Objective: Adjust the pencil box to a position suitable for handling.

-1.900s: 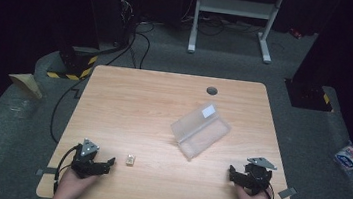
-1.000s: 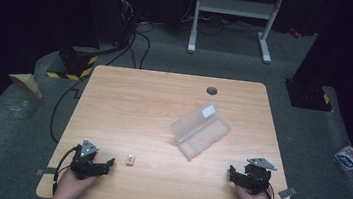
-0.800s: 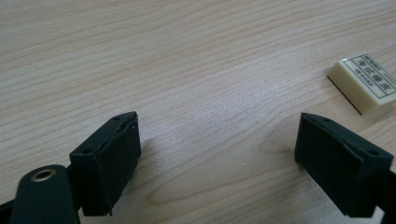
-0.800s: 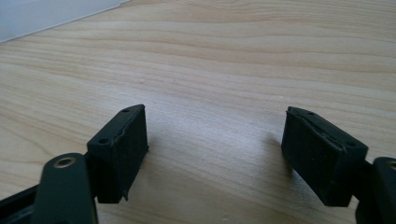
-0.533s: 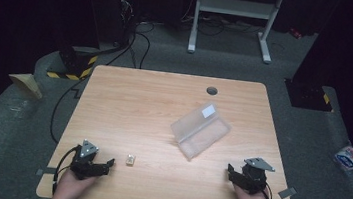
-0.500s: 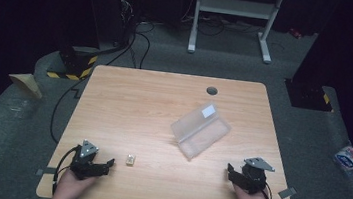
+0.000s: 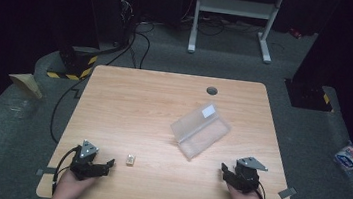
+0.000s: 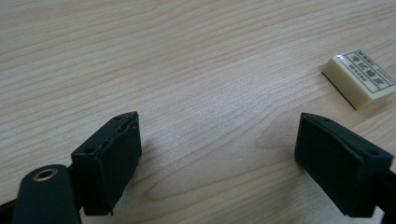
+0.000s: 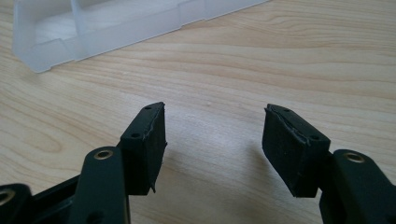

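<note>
A small cream eraser (image 7: pixel 130 159) with a printed label lies near the table's front edge; in the left gripper view the eraser (image 8: pixel 362 78) sits ahead and to the right of the jaws. My left gripper (image 7: pixel 108 164) (image 8: pixel 219 128) rests on the wood just left of it, open and holding nothing. A clear plastic box (image 7: pixel 200 131) lies slanted right of the table's centre. My right gripper (image 7: pixel 226 171) (image 9: pixel 217 116) rests low on the table in front of the box (image 9: pixel 116 23), open and holding nothing.
The wooden table (image 7: pixel 128 104) has a dark cable grommet (image 7: pixel 211 90) near its far edge. Beyond it stand a white metal frame (image 7: pixel 234 15) and cables on the dark floor. A person's hands hold both grippers at the front edge.
The right gripper has edged slightly to the left. The left gripper, the eraser and the box have stayed where they were.
</note>
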